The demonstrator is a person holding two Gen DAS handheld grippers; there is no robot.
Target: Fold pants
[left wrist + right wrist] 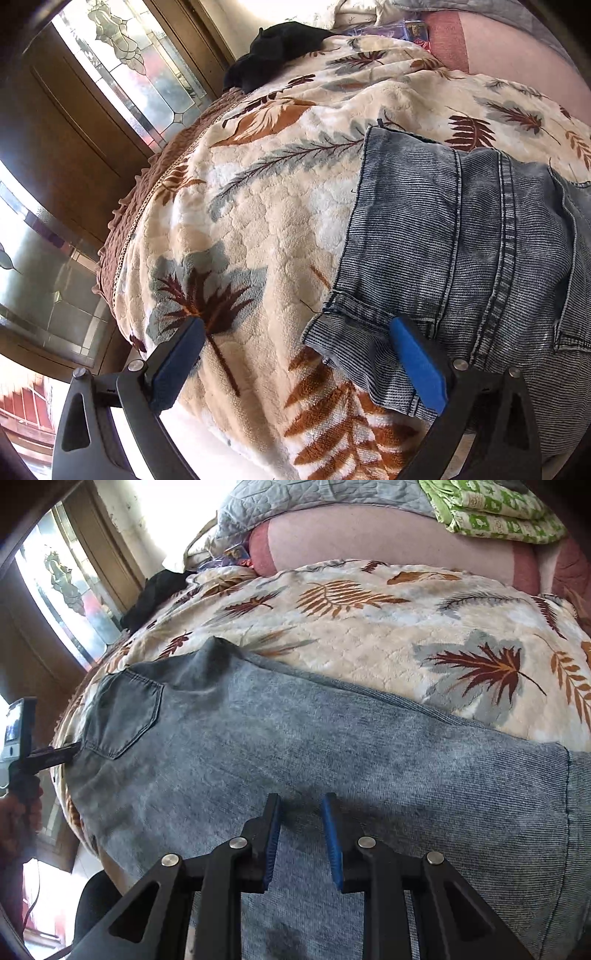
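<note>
Bed with leaf-print fleece blanket (369, 642) carries faded blue denim pants (295, 738) laid flat; left claw (295, 365) wide open at waistband corner, right claw (301, 843) narrowly open, empty, over mid-leg — likely pre-fold; next: pinch both edges.

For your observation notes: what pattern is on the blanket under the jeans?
Cream blanket with brown, orange and grey leaves, clearest in the right wrist view.

The bed (388, 528) is covered with a cream fleece blanket (258, 229) printed with brown, orange and grey leaves. On this blanket lie the blue denim pants (295, 738), spread flat, and 1 black garment (273, 55) near the far edge.
</note>
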